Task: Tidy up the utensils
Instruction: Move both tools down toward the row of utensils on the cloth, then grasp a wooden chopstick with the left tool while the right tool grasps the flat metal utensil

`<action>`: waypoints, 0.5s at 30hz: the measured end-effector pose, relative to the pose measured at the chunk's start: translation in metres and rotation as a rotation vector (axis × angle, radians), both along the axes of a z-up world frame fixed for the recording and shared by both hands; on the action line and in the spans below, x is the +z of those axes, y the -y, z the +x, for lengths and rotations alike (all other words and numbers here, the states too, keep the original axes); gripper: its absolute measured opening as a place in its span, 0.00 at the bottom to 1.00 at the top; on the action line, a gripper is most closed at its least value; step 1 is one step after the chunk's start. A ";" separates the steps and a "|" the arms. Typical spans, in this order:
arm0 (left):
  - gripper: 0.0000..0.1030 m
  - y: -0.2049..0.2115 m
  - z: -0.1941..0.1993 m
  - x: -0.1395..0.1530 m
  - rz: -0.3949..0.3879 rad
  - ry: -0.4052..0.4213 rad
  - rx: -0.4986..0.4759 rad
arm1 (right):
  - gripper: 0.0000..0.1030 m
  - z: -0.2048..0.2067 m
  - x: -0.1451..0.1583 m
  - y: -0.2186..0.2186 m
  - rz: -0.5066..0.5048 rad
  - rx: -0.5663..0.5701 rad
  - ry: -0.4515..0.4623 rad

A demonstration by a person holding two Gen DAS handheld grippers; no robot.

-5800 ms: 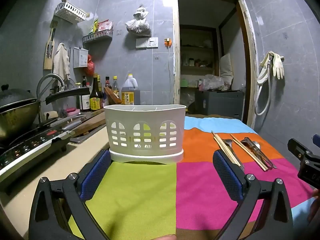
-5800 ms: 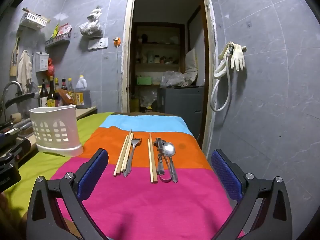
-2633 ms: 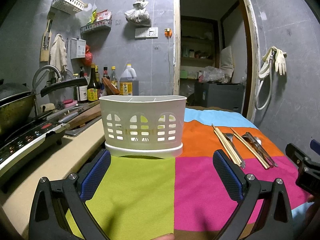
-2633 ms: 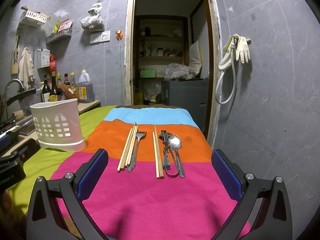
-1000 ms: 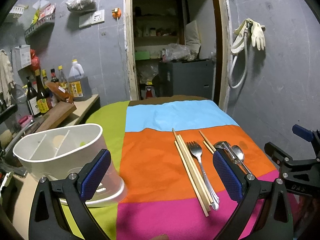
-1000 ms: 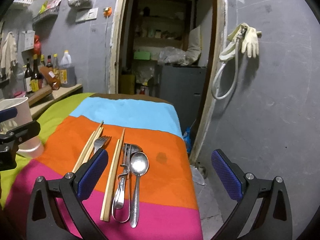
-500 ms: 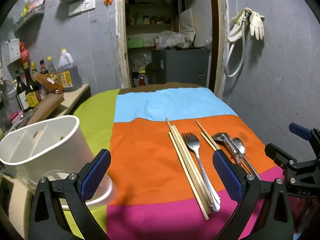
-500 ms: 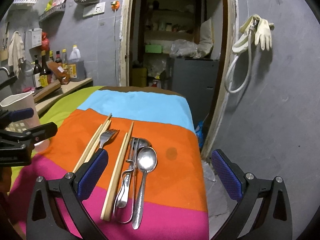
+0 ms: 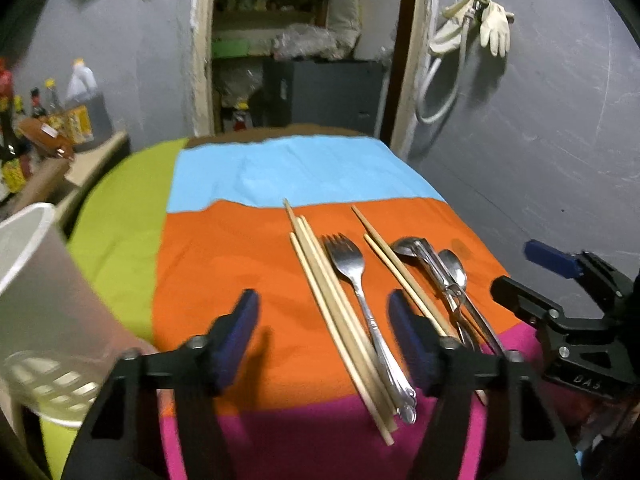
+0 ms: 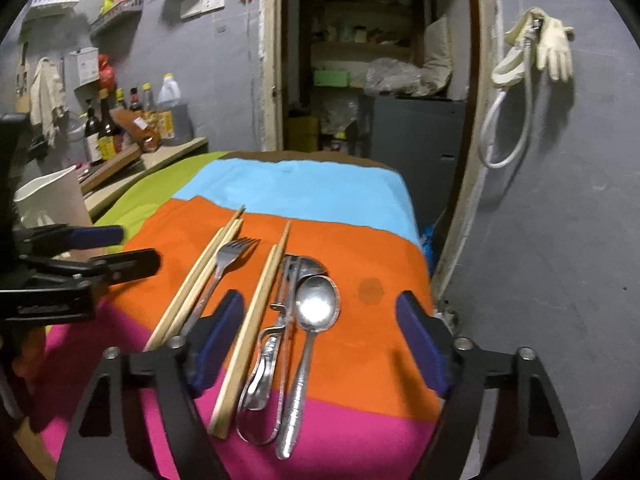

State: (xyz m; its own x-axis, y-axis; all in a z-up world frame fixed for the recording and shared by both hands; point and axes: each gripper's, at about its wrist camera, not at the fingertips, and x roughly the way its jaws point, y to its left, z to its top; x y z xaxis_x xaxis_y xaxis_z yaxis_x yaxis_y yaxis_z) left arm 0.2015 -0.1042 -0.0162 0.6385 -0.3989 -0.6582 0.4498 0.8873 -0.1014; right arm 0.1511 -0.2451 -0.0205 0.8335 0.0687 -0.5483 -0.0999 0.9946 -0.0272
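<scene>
Utensils lie in a row on the striped cloth. A bundle of chopsticks (image 9: 332,312) and a fork (image 9: 360,296) sit between the fingers of my left gripper (image 9: 326,338), which is open and empty just above them. A second chopstick pair (image 10: 260,320), a peeler (image 10: 276,336) and a spoon (image 10: 310,332) sit between the fingers of my right gripper (image 10: 320,336), open and empty. The white utensil holder (image 9: 44,308) stands at the left; it also shows in the right wrist view (image 10: 52,200).
The table's right edge (image 10: 424,276) drops off beside a grey wall with a hose and gloves (image 10: 536,48). A doorway (image 10: 372,80) opens behind. Bottles (image 10: 116,124) and a counter stand at the far left.
Both grippers have moved forward and down over the utensils and their fingers have narrowed from wide open. The holder has slid to the left edge of the left view.
</scene>
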 end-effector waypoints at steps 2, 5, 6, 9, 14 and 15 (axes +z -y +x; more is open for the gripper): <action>0.36 0.003 0.008 -0.005 -0.001 -0.034 -0.019 | 0.54 0.006 -0.002 -0.003 0.009 0.031 -0.021; 0.23 0.003 0.019 -0.013 -0.014 -0.092 -0.029 | 0.47 0.015 -0.005 -0.009 0.016 0.075 -0.052; 0.20 0.002 0.025 -0.017 -0.032 -0.124 -0.033 | 0.45 0.019 -0.006 -0.011 0.014 0.088 -0.063; 0.15 -0.003 0.037 -0.023 -0.079 -0.186 -0.027 | 0.32 0.030 -0.012 -0.017 0.004 0.109 -0.108; 0.11 -0.008 0.052 -0.027 -0.125 -0.265 -0.024 | 0.27 0.045 -0.019 -0.012 0.056 0.122 -0.176; 0.10 -0.010 0.055 -0.030 -0.135 -0.289 -0.024 | 0.25 0.047 -0.020 -0.012 0.058 0.122 -0.185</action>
State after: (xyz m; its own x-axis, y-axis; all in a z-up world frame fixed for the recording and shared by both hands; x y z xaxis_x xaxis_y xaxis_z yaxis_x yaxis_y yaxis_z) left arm 0.2562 -0.0941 -0.0467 0.4222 -0.5073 -0.7512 0.4059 0.8468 -0.3438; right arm 0.1979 -0.2332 -0.0403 0.7029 0.1991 -0.6829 -0.2177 0.9742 0.0600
